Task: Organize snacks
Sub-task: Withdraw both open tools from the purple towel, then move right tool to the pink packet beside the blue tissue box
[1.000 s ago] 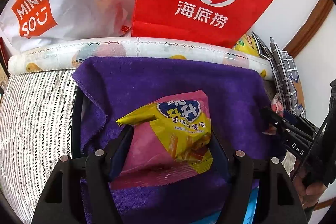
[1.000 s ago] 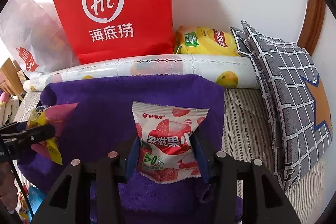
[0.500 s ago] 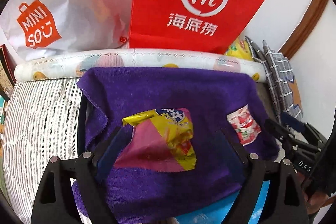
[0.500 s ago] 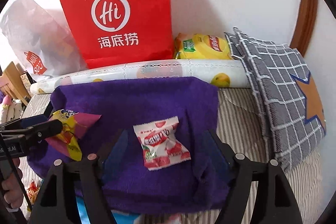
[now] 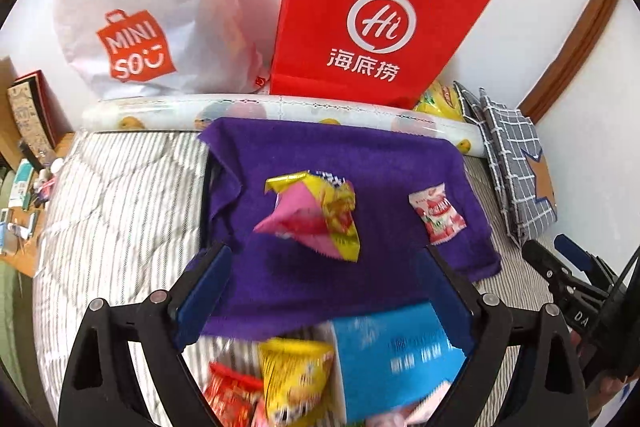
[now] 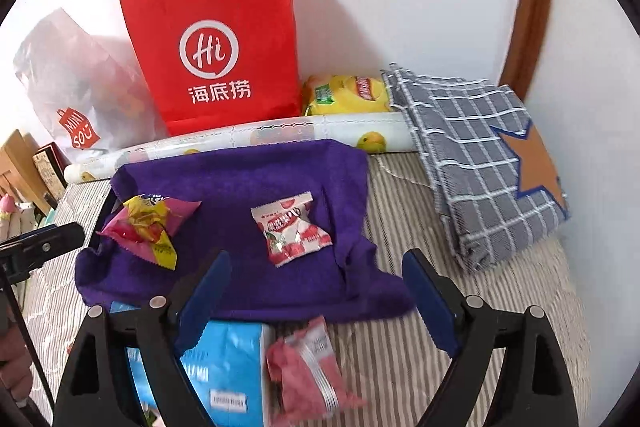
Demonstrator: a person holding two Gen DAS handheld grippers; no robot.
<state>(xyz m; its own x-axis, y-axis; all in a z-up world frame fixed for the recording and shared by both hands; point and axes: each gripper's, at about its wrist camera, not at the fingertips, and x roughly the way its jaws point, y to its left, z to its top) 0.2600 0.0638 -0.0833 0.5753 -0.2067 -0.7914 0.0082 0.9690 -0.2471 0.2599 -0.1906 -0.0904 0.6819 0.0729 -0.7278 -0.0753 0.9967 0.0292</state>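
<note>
A yellow and pink snack packet (image 5: 316,215) lies on the purple towel (image 5: 320,163); it also shows in the right wrist view (image 6: 148,227). A small red and white strawberry candy packet (image 6: 290,229) lies to its right on the towel (image 6: 240,179), and shows in the left wrist view (image 5: 438,217). My left gripper (image 5: 324,291) is open and empty, drawn back from the yellow packet. My right gripper (image 6: 316,291) is open and empty, drawn back from the candy packet. Each gripper shows at the edge of the other's view.
More snacks lie in front of the towel: a blue packet (image 5: 396,351), a yellow packet (image 5: 296,375), a red packet (image 5: 228,395), a pink packet (image 6: 308,367). A red paper bag (image 6: 216,55), a white Miniso bag (image 5: 136,27), a rolled mat (image 6: 280,137), yellow chips (image 6: 348,93) and a checked cushion (image 6: 480,155) stand behind.
Both grippers opened, let go of their packets onto the purple towel, and pulled back. The snacks in front of the towel have come into view.
</note>
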